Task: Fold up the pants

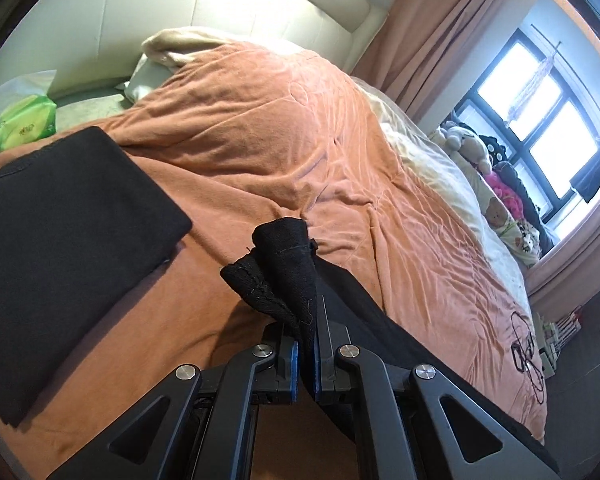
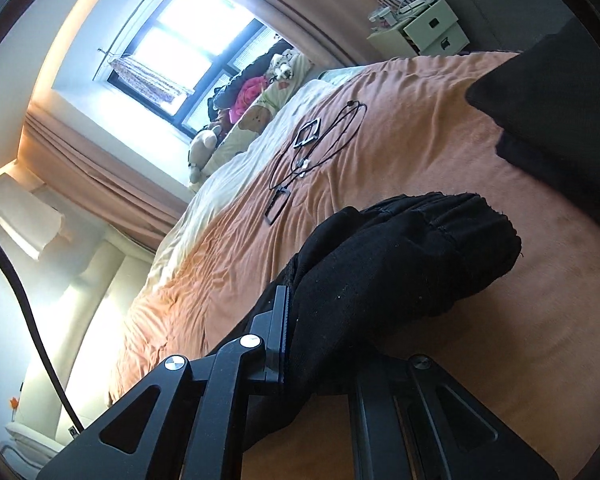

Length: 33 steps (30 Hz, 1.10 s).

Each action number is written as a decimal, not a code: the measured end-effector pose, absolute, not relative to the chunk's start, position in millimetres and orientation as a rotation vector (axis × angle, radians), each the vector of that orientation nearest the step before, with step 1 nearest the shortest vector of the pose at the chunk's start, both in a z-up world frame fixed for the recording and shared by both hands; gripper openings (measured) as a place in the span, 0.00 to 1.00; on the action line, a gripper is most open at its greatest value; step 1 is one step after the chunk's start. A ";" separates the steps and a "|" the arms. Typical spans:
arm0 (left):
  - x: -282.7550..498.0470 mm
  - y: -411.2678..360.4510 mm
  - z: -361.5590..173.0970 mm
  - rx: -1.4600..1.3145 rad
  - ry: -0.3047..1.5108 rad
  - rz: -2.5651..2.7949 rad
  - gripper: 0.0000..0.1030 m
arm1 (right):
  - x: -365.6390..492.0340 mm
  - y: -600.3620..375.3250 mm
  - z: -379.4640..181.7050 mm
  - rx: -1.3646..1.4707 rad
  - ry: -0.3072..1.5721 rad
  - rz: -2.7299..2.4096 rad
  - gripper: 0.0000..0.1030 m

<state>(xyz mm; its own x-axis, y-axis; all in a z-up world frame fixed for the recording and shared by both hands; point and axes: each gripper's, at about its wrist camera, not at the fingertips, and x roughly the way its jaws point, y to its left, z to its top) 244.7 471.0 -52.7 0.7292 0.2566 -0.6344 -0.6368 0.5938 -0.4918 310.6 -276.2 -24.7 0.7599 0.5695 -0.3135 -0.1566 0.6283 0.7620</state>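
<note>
Pants (image 1: 288, 272), black knit fabric, bunched, stitched hem upward; left gripper (image 1: 305, 344) clamps hem, right gripper (image 2: 296, 320) clamps thick wad over orange bedspread (image 1: 260, 128).

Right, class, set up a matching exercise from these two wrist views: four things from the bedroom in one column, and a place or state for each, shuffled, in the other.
Things:
1. black pants
2. folded black garment
3. green packet
4. black cord

Places or states:
A. lying loose on the orange blanket, toward the window side
B. near the white headboard
C. flat on the blanket, untouched
D. clamped in the left hand-held gripper; the right hand-held gripper grips bunched black fabric too

Pairs: 1-D, 2-C, 3-B, 4-A
</note>
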 end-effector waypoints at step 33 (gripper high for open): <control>75.4 432.5 -160.4 -1.006 0.713 0.590 0.09 | 195.6 -343.4 -95.0 0.900 0.790 0.336 0.19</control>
<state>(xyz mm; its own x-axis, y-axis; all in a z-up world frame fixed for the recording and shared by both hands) 75.4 432.5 -160.4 0.6345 0.1164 -0.7641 -0.7287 0.4197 -0.5412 195.6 -343.4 -95.0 0.6763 0.5678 -0.4692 0.0562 0.5954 0.8015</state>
